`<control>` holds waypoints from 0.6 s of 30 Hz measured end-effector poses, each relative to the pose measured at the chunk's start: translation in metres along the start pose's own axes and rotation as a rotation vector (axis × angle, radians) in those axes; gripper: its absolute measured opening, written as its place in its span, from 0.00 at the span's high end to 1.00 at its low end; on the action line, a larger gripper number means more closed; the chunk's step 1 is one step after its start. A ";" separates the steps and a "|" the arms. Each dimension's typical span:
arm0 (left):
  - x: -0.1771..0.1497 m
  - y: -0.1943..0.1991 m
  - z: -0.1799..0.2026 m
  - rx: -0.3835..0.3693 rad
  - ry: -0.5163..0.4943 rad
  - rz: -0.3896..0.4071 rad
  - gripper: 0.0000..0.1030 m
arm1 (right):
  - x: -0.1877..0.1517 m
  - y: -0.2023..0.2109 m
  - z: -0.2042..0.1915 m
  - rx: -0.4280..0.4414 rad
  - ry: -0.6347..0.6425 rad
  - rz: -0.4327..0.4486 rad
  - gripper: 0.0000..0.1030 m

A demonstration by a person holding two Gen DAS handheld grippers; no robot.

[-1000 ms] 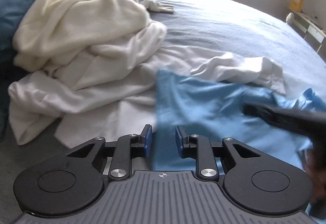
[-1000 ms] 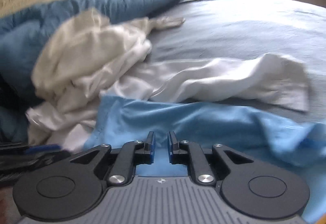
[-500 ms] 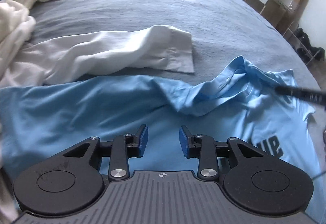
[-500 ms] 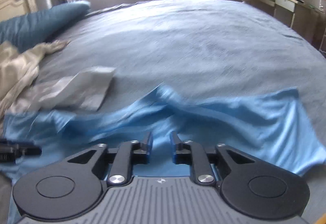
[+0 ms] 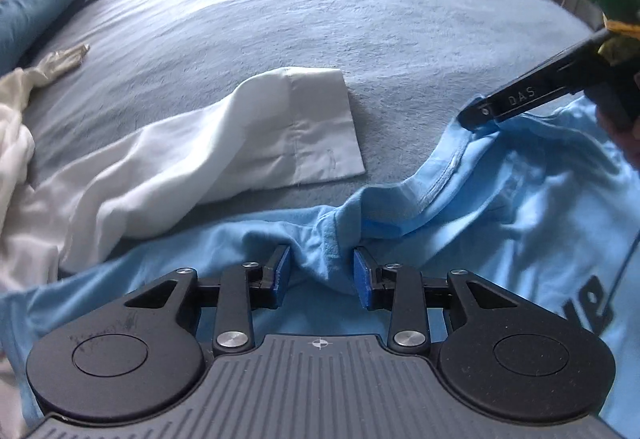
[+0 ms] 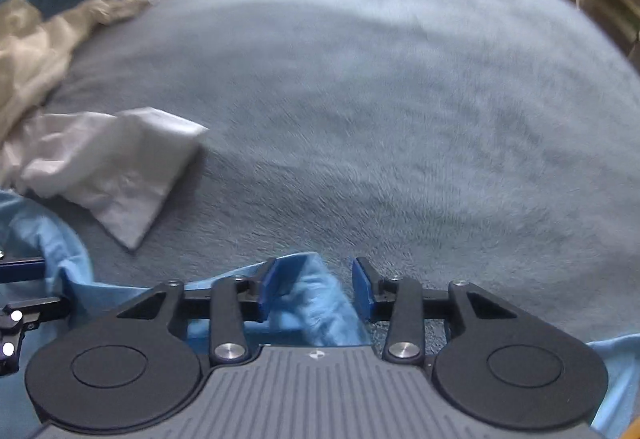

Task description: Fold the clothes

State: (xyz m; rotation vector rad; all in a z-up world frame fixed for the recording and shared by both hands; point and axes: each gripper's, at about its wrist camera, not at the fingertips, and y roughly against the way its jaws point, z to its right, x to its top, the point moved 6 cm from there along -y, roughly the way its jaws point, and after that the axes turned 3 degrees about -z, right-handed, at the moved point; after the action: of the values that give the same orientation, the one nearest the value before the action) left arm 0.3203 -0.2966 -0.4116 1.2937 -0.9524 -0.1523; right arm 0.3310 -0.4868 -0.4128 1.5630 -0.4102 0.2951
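Left wrist view: the light blue T-shirt (image 5: 520,207) lies crumpled on the bed (image 5: 320,19), at 4 o'clock of a white sleeve (image 5: 248,135). The left claw (image 5: 320,271) is closing, a raised fold between its pads. The right claw (image 6: 314,285) is narrow, with shirt fabric between; whether it grips, I cannot tell.

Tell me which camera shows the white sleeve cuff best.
The left wrist view: the white sleeve cuff lies flat and sharp on the bed, its stitched hem visible. The right wrist view shows the same cuff at the left, smeared by motion blur, without seam detail.
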 end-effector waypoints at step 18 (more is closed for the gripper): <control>0.012 -0.010 -0.024 -0.097 0.288 0.084 0.66 | -0.014 -0.001 0.055 0.042 -0.312 0.228 0.89</control>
State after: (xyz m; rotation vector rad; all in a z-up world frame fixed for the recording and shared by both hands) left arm 0.3475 -0.2892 -0.4132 1.1478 -0.7421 0.0523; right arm 0.3154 -0.5407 -0.4215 1.6091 -0.8339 0.2358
